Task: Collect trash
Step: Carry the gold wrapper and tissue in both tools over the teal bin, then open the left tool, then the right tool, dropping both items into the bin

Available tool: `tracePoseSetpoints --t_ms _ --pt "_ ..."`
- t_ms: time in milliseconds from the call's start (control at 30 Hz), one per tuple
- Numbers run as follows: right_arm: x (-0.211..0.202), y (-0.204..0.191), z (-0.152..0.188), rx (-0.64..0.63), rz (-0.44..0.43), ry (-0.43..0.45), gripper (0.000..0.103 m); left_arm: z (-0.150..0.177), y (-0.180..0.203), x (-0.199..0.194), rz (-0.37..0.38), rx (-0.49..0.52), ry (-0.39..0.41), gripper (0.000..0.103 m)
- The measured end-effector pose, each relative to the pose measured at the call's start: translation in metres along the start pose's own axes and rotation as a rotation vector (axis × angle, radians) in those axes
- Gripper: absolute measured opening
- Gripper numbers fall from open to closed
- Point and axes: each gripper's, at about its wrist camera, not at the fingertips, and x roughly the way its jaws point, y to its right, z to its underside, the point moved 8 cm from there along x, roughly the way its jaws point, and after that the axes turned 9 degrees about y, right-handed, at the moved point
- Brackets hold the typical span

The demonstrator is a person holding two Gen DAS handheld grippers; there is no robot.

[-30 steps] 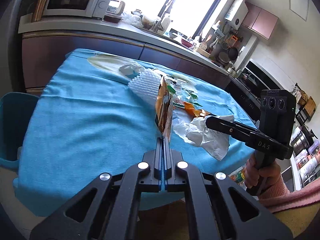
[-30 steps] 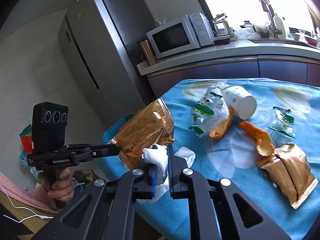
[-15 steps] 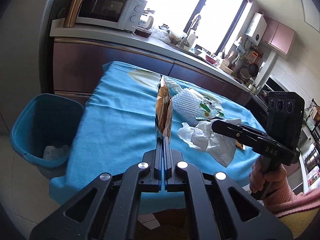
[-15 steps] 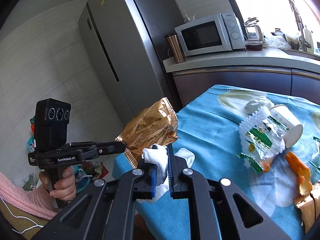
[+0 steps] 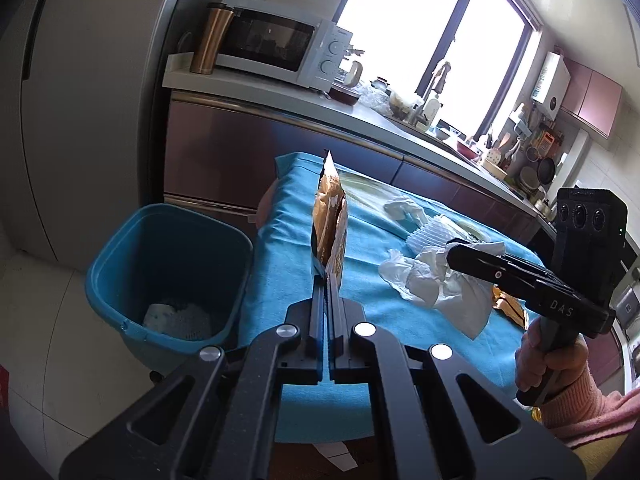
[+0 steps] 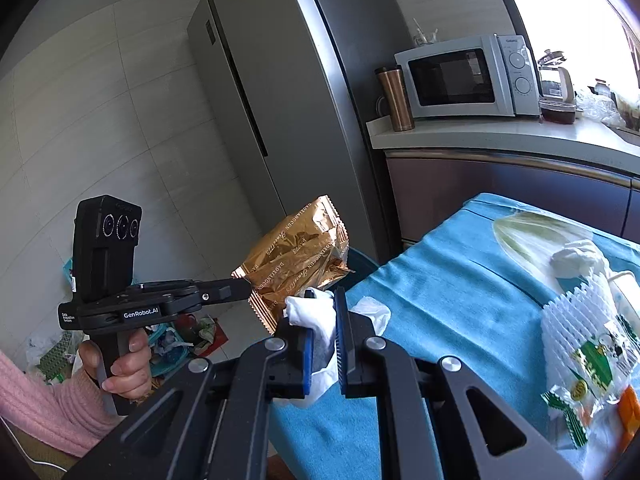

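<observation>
My left gripper point(image 5: 327, 280) is shut on a gold snack wrapper point(image 5: 330, 220), held upright near the left edge of the table with the blue cloth point(image 5: 292, 264); the wrapper also shows in the right wrist view point(image 6: 296, 258). A blue trash bin point(image 5: 160, 264) stands on the floor left of the table, with white trash at its bottom. My right gripper point(image 6: 322, 300) is shut on a crumpled white tissue point(image 6: 316, 320), which hangs over the table's near edge in the left wrist view point(image 5: 436, 284).
More trash lies on the table: a white foam net point(image 6: 576, 320), a green-printed clear wrapper point(image 6: 592, 376), a white wad point(image 6: 576, 260), orange peel point(image 6: 630, 412). A fridge point(image 6: 280, 120) and a counter with a microwave point(image 6: 464, 76) stand behind.
Both grippers have swung left with their loads, from over the table toward its left edge. The blue bin has come fully into the left wrist view.
</observation>
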Motion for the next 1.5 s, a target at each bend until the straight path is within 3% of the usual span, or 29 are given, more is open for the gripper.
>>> tracePoseSetpoints --t_ms 433,800,1500 --pt "0.065 -0.017 -0.025 -0.035 -0.061 -0.016 0.008 -0.011 -0.076 0.005 -0.167 -0.052 0.003 0.002" --pt "0.127 -0.031 -0.030 -0.062 -0.098 -0.085 0.008 -0.004 -0.117 0.025 -0.250 -0.093 -0.044 0.002" --pt "0.225 -0.013 0.008 -0.059 0.016 -0.308 0.010 0.019 -0.162 0.095 -0.309 -0.155 -0.164 0.002"
